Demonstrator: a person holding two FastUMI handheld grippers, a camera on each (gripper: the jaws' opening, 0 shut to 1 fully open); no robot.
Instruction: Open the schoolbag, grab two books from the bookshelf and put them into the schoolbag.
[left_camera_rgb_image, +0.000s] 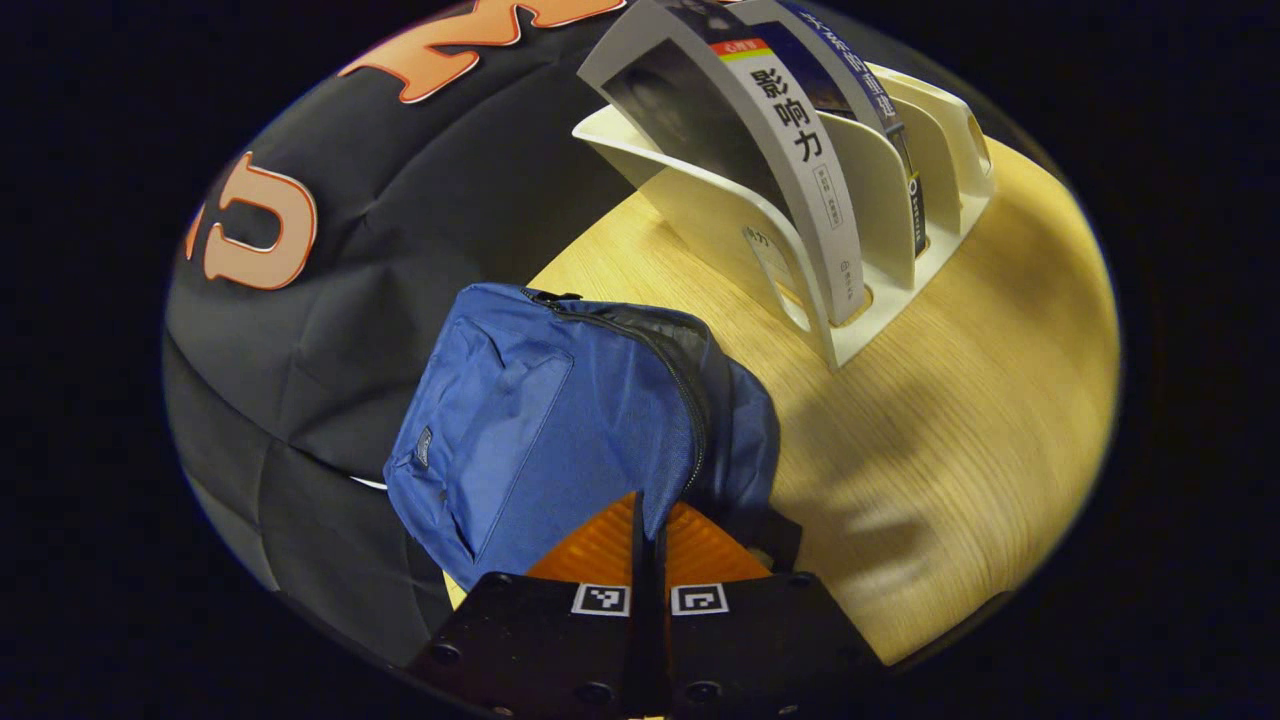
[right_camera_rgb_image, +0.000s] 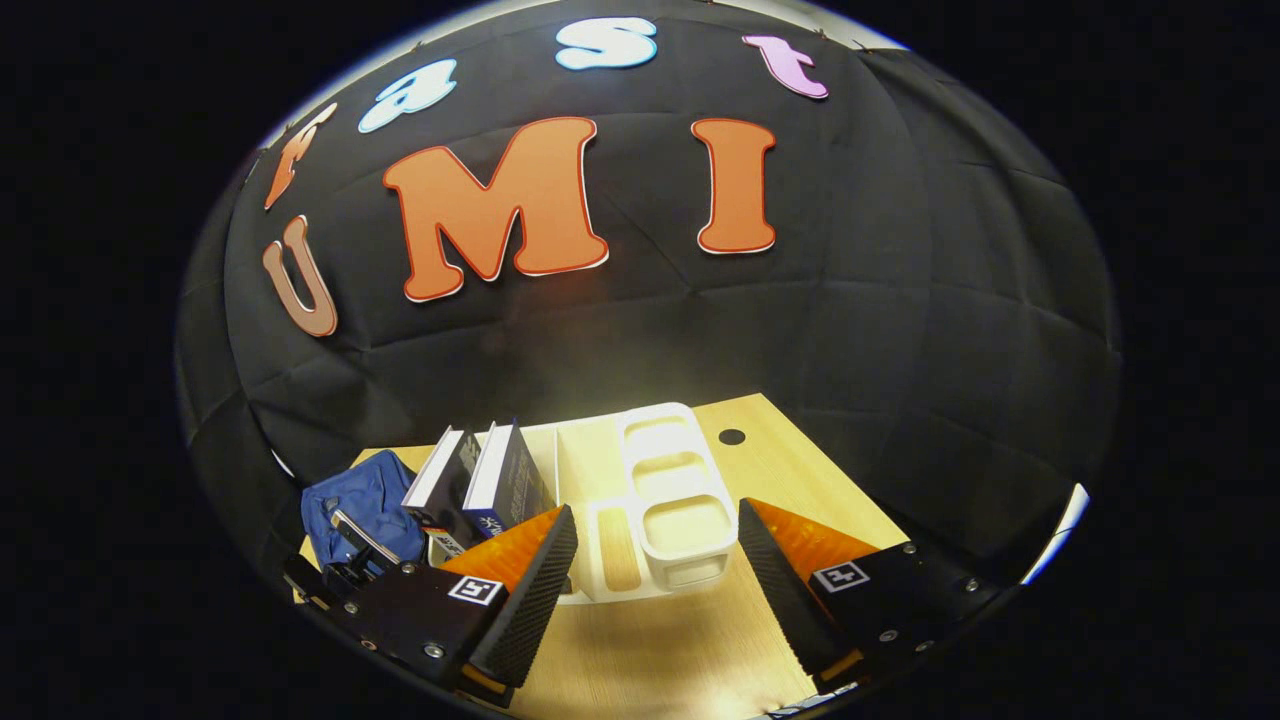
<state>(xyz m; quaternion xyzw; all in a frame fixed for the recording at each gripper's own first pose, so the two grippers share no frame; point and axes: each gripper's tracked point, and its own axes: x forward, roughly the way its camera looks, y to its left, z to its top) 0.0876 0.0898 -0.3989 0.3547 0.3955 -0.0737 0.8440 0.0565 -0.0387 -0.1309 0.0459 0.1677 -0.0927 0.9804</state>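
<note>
The schoolbag (left_camera_rgb_image: 540, 420) is a small blue fabric pack with a flat front pocket and a dark zipper running up over its top edge; it stands at the near-left corner of the light wooden table (left_camera_rgb_image: 950, 430), its back close to the booth's black wall. In the left gripper view its long axis runs from the lower left up toward the upper right, with the zippered top toward the bookshelf (left_camera_rgb_image: 880, 250); whether the zipper is parted at all is hard to judge, since the dark strip beside it may be lining or shadow. The left gripper (left_camera_rgb_image: 650, 520) sits just at the bag's lower edge with its orange fingers pressed together, no gap between them, and I cannot tell whether any fabric or zipper pull is caught there. The white bookshelf stands farther along the table, and two books lean in its slots: a white-spined book (left_camera_rgb_image: 810, 170) in front and a dark blue book (left_camera_rgb_image: 850, 70) behind, both tilted toward the bag. In the right gripper view the right gripper (right_camera_rgb_image: 655, 560) is spread wide and holds nothing, with the bookshelf's empty compartments between its fingers.
</note>
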